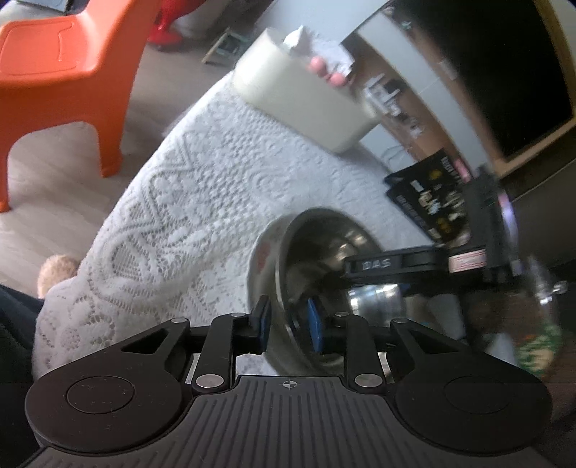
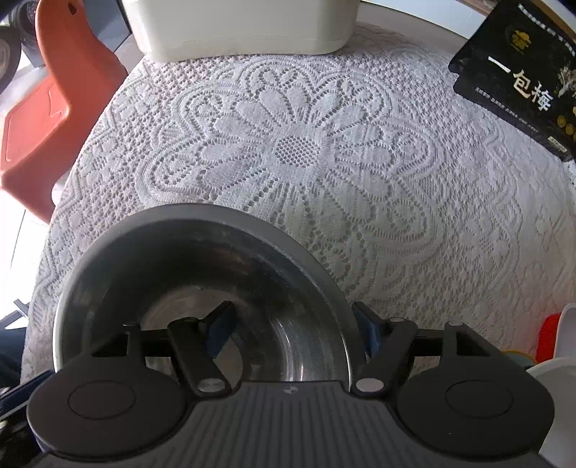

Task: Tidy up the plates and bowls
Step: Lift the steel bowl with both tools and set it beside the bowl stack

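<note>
On the lace tablecloth (image 2: 295, 144) of a round table, a steel bowl (image 2: 201, 288) sits near the edge closest to both cameras, and both grippers are at its rim.

From the right wrist view, the right gripper (image 2: 293, 333) points steeply down at the bowl. Its jaws straddle the bowl's right wall: one blue-padded finger hangs inside the basin, the other outside against the rim. The jaws stand apart, and the inner finger shows clear space between its pad and the wall, so no clamp is visible.

From the left wrist view, the left gripper (image 1: 286, 320) tilts down at a shallower slant and comes at the same steel bowl (image 1: 324, 259) from the opposite side. Its two blue pads flank the near rim with only a narrow gap. The picture is blurred here, so I cannot tell whether the pads already press on the metal. A pale edge shows behind the bowl's left rim; it is too smeared to identify. The black body of the right gripper (image 1: 360, 273) crosses over the bowl from the right of this view.

Farther back on the cloth stands a cream box (image 2: 244, 28), and to the right lies a black packet (image 2: 518, 82). An orange chair (image 1: 61, 68) stands on the floor beside the table.
</note>
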The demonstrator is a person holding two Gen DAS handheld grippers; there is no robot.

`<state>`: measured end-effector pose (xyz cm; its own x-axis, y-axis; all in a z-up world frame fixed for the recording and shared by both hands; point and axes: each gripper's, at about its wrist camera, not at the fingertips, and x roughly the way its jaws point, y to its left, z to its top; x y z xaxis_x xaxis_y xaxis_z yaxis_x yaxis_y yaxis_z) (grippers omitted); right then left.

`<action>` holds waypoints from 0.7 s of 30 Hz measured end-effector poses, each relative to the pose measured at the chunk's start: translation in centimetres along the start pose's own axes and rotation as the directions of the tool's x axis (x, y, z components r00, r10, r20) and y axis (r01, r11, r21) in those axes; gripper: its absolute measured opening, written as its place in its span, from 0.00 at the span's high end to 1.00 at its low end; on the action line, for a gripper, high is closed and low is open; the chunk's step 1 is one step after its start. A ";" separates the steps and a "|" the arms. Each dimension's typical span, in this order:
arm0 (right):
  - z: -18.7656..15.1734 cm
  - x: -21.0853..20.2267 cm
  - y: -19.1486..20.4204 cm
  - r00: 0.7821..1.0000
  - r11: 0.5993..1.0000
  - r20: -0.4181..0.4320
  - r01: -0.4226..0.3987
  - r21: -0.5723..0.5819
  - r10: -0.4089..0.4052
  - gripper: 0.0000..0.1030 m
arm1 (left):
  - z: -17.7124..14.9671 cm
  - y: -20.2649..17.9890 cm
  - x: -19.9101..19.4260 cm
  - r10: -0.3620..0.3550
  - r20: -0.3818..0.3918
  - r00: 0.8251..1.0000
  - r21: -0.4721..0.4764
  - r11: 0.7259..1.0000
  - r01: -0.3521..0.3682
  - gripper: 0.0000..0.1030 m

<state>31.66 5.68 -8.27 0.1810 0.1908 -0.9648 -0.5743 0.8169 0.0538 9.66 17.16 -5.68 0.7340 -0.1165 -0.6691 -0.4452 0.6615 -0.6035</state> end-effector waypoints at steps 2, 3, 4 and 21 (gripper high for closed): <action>-0.1 -0.3 -0.1 1.000 1.000 -0.005 -0.004 0.010 0.004 0.30 | 0.5 0.2 -1.4 0.017 0.036 0.999 0.003 1.000 -0.017 0.76; -0.2 -0.5 -0.1 1.000 1.000 0.003 -0.004 0.009 0.004 0.30 | 0.7 0.3 -1.8 0.026 0.048 0.999 -0.001 1.000 -0.026 0.76; -0.3 -0.6 0.0 1.000 1.000 0.009 -0.002 0.007 0.002 0.30 | 0.9 0.5 -2.1 0.029 0.053 0.998 -0.009 1.000 -0.029 0.76; -0.7 -1.0 0.3 1.000 1.000 0.024 0.004 -0.015 -0.004 0.29 | 0.1 -2.0 0.9 0.104 -0.006 0.995 0.081 0.991 -0.104 0.76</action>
<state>30.71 5.37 -7.44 0.2024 0.2004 -0.9586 -0.5850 0.8098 0.0458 11.31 15.83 -5.03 0.6806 -0.0510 -0.7309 -0.4759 0.7277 -0.4940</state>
